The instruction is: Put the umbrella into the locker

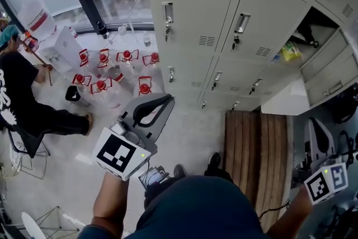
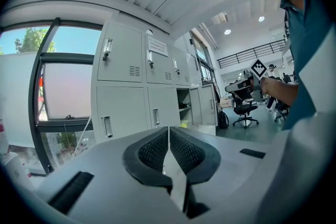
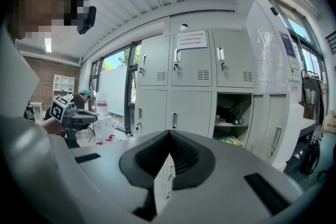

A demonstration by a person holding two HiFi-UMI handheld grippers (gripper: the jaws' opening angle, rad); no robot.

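Two empty, fully closed claws: left claw [image 2: 168, 129], right claw [image 3: 169, 134]; contents of open locker [image 3: 242, 105] dim, indistinct.

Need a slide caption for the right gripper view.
Right gripper, jaws shut and empty, facing a bank of grey lockers; one compartment stands open.

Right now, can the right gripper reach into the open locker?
Probably yes: the open locker faces the right gripper, door swung aside, nothing between them, though the shut, empty gripper is some way off.
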